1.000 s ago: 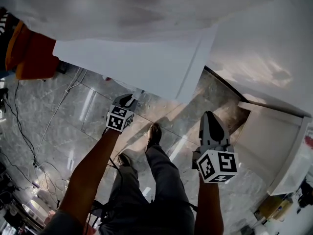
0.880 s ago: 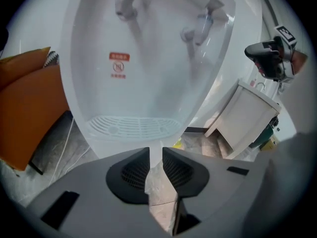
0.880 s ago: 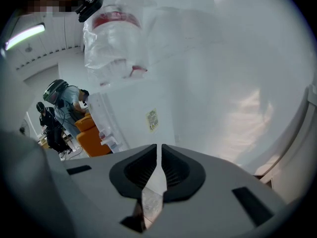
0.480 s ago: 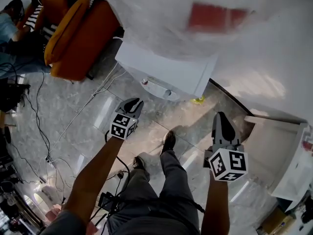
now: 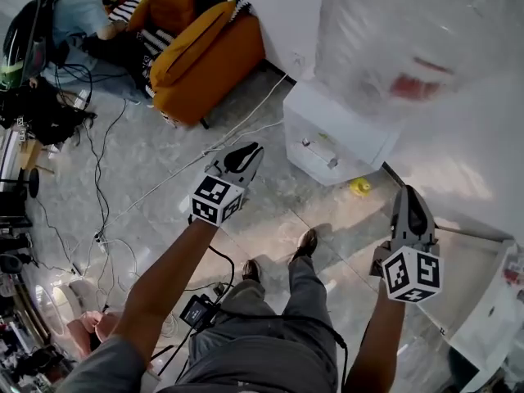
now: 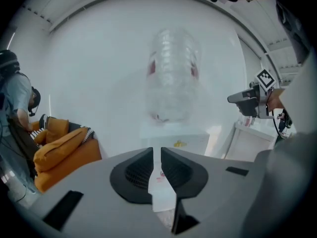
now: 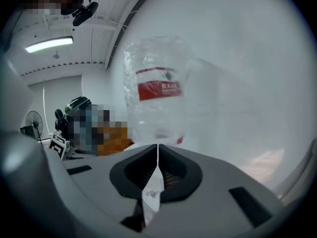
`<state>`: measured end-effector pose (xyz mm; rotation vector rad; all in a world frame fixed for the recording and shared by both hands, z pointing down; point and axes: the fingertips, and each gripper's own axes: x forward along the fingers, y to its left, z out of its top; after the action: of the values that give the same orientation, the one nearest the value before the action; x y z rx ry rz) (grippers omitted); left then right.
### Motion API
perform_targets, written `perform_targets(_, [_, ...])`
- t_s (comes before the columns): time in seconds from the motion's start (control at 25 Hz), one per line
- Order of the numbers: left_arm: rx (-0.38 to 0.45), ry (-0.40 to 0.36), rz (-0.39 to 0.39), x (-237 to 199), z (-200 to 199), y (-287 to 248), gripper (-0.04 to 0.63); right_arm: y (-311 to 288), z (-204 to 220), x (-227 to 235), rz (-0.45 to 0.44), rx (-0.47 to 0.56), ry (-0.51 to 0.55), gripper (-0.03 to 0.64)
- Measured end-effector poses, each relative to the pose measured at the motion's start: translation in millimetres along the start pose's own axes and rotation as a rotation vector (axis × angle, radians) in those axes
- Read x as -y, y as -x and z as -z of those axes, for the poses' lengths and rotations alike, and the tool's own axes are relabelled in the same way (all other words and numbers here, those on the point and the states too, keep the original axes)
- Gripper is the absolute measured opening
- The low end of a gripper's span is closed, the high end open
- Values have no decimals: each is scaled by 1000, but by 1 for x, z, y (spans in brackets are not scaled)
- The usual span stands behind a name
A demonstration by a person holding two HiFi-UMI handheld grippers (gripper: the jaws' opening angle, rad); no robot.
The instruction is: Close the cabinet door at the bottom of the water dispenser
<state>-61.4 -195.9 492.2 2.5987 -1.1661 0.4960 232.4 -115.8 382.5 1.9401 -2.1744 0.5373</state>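
Both arms reach forward, well apart from the dispenser [image 5: 340, 142], I'd guess because its door [image 6: 163, 140], low under the bottle [image 5: 409, 47], already looks shut; left gripper [image 5: 246, 155] has just been closing to a slit on nothing, right gripper [image 5: 412, 207] is pinched together, empty.

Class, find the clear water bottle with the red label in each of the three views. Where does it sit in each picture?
Head view: water bottle upper right, blurred.
Left gripper view: upper centre, faint.
Right gripper view: centre, red label clear.
Shared landmark: orange sofa, left of the bottle in each.
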Motion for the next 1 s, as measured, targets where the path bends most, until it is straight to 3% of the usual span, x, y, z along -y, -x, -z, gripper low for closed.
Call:
perform_targets(0.2, [125,-3,-37,-12,-76,58,55,17,-50,-32,-39,55,68,31])
perform_targets(0.44, [219,-25,-32,-10,-143,128,48,53,-104,-73,-92,147,113,28])
perform_targets(0.76, [294,-145,10,12,-216,211,48,103,-165,-127,-193,258,116,28])
perform_targets(1.0, [364,-209,26,28,-257,267,48,139,-197,-170,-245,284,200,26])
